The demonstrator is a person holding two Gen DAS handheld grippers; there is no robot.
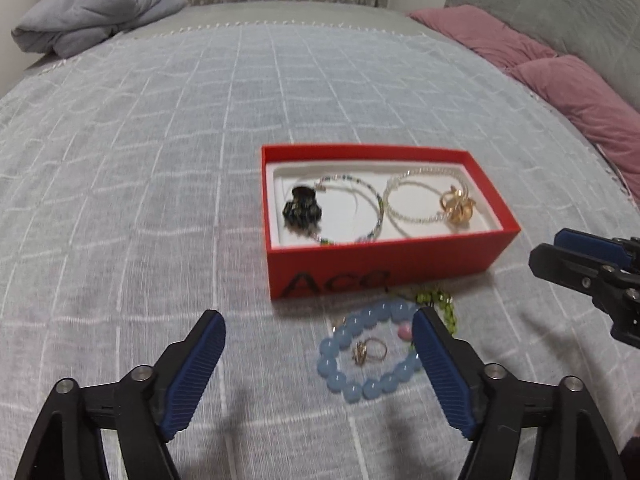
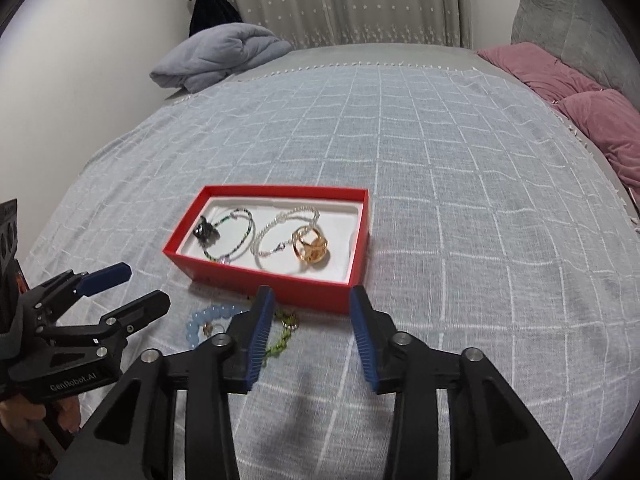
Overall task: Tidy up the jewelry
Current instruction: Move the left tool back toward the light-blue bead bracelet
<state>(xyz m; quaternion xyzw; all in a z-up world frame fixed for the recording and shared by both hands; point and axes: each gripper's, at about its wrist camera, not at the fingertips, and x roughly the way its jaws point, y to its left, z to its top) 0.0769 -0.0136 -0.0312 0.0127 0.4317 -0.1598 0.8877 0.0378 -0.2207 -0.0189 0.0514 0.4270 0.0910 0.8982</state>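
A red box [image 1: 384, 268] [image 2: 280, 286] lies open on the bed. It holds a black hair claw [image 1: 301, 205], a multicolour bead bracelet [image 1: 362, 208], a pearl bracelet [image 1: 416, 200] and a gold hair claw [image 1: 456, 204] [image 2: 309, 243]. In front of the box lie a blue bead bracelet [image 1: 340, 380] [image 2: 208, 318], a gold ring [image 1: 370, 350] inside it, and a green bead bracelet [image 1: 438, 300] [image 2: 280, 342]. My left gripper [image 1: 319, 332] [image 2: 145, 285] is open and empty over the blue bracelet. My right gripper [image 2: 312, 300] [image 1: 554, 248] is open and empty, just before the box.
A checked grey-white bedspread [image 2: 440, 200] covers the bed. A folded grey blanket [image 1: 92, 12] lies at the far left. Pink pillows [image 1: 560, 76] and a grey cushion [image 1: 560, 4] line the right side. A curtain [image 2: 340, 0] hangs behind.
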